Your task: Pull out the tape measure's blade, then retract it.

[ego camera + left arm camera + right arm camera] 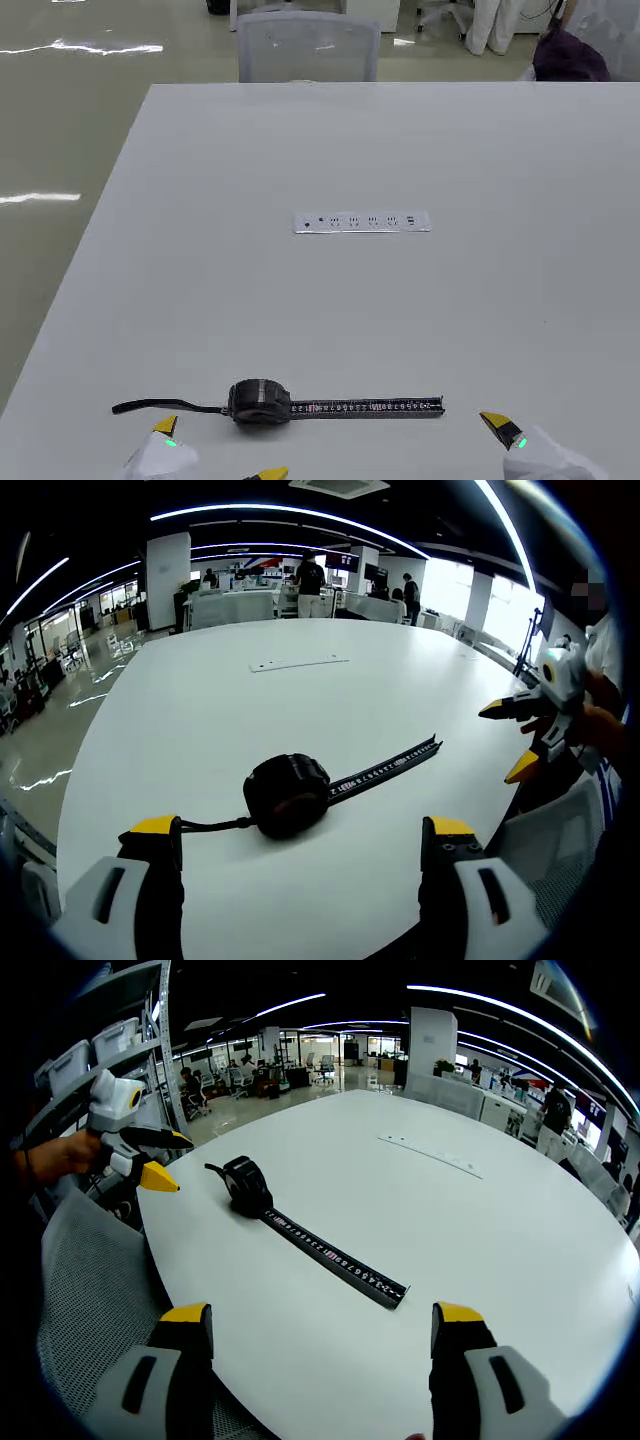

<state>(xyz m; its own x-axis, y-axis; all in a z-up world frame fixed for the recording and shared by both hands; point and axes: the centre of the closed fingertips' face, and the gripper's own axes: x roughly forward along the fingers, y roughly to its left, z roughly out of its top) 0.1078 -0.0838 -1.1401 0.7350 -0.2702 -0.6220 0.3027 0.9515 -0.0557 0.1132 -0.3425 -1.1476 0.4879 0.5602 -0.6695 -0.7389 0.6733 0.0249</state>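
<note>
1. At the near edge of the white counter (420, 150) sits the black round-cased tape measure (260, 402). Its dark, pale-numbered blade (370, 407) is drawn out along the surface to the right, and a thin black wrist strap (160, 406) trails off to the left.
2. The yellow-tipped left tongs (300, 827) are spread wide and grip nothing, poised just short of the case and lined up with it.
3. The yellow-tipped right tongs (322, 1312) are also wide apart and empty, near the blade's free end but clear of it.
4. Handling, as a judgement: the case looks compact, hard and fairly weighty. A pinch across its two broad sides should hold it steady, which makes it the natural hold for the left tongs.
5. The blade looks thin, springy and slick. It is best taken at the end hook, since mid-span it may buckle or slide. A spring return could whip it home, so it wants feeding back slowly.
6. Containers: the case is the one housing here, and whatever blade is left coiled inside it is hidden. A flush white socket strip (362, 222) lies mid-counter, well apart.
</note>
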